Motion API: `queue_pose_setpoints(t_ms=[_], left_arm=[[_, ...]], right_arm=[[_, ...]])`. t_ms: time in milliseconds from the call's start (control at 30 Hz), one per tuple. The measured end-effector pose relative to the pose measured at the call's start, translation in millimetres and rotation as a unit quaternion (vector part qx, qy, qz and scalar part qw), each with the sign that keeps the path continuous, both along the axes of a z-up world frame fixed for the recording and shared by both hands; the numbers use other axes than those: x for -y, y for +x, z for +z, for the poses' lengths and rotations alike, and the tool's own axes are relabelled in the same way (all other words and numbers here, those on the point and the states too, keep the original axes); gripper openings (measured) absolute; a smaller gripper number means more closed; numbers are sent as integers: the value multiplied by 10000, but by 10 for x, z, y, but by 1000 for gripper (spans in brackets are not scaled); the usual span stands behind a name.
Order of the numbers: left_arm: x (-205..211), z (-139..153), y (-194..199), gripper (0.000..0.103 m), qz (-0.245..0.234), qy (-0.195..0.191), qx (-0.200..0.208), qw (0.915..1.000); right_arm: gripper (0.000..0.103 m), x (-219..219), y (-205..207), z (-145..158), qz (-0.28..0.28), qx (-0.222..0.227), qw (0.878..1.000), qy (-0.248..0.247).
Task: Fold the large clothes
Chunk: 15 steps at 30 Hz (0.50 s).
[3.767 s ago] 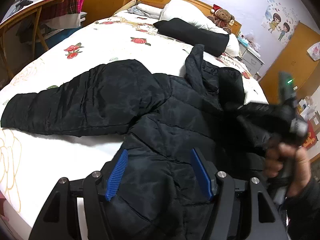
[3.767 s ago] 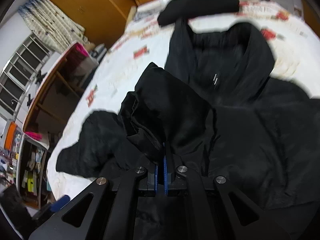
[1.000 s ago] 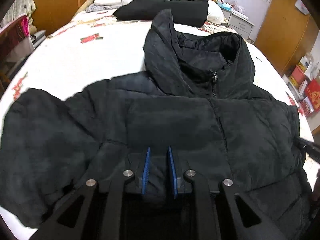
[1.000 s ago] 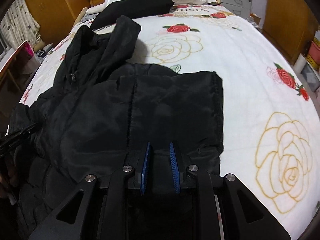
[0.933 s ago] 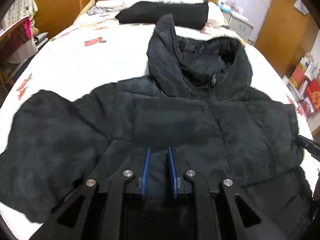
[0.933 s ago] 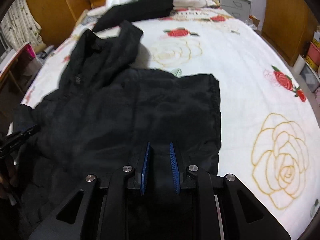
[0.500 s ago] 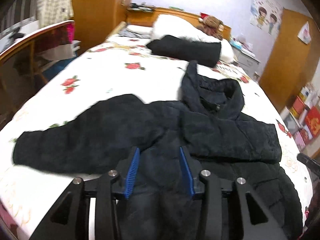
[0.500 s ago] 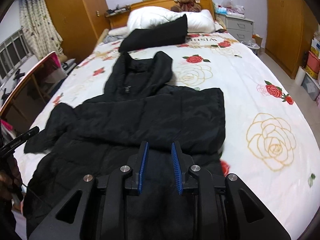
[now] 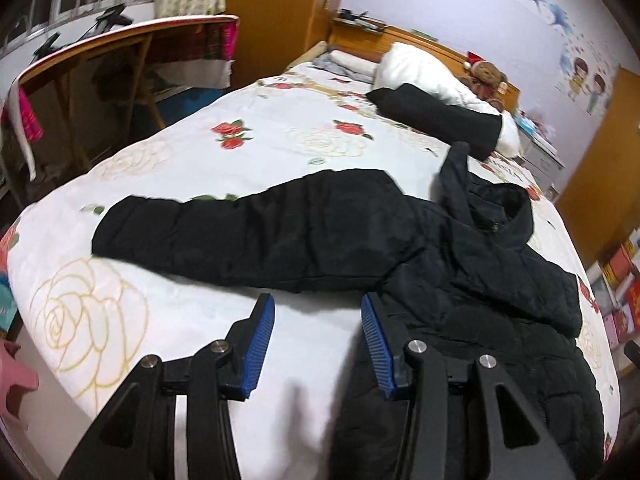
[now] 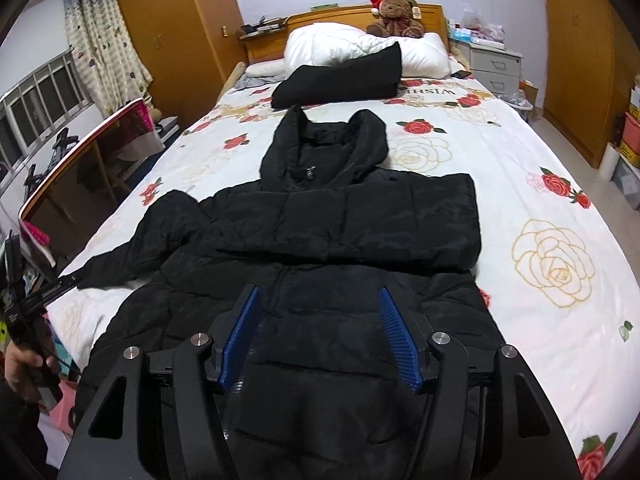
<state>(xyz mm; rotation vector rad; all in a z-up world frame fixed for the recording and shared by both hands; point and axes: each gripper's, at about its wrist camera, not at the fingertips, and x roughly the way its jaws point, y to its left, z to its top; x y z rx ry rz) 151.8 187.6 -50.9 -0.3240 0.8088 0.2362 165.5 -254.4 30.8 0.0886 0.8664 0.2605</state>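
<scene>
A black hooded puffer jacket point(image 10: 320, 248) lies front up on the rose-print bed point(image 10: 560, 240). Its right-side sleeve is folded across the chest point(image 10: 360, 224). The other sleeve point(image 9: 248, 232) stretches out flat to the left in the left wrist view. My left gripper point(image 9: 316, 312) is open and empty, hovering near the bed's near edge just below that sleeve; it also shows at the left edge of the right wrist view point(image 10: 52, 292). My right gripper point(image 10: 318, 300) is open and empty above the jacket's lower body.
A folded black garment point(image 10: 340, 78) and white pillows point(image 10: 360, 48) with a teddy bear point(image 10: 394, 14) lie at the head of the bed. A wooden desk point(image 9: 100, 60) stands left of the bed. A nightstand point(image 10: 496, 66) and wardrobe point(image 10: 576, 60) stand to the right.
Both grippers have opened and pulled back from the jacket. The left gripper has swung left to face the outstretched sleeve. The folded sleeve stays on the chest.
</scene>
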Motion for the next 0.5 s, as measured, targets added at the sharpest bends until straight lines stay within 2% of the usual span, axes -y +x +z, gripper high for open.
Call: queue_pose_setpoints(t_ms=[300, 500], left_arm=[[-636, -324, 13, 47, 720, -257, -197, 9969], [-1236, -683, 77, 52, 1409, -672, -316, 9872]], right_arm=[[61, -270, 30, -169, 143, -208, 9995, -188], [61, -383, 168, -307, 150, -349, 9988, -301]])
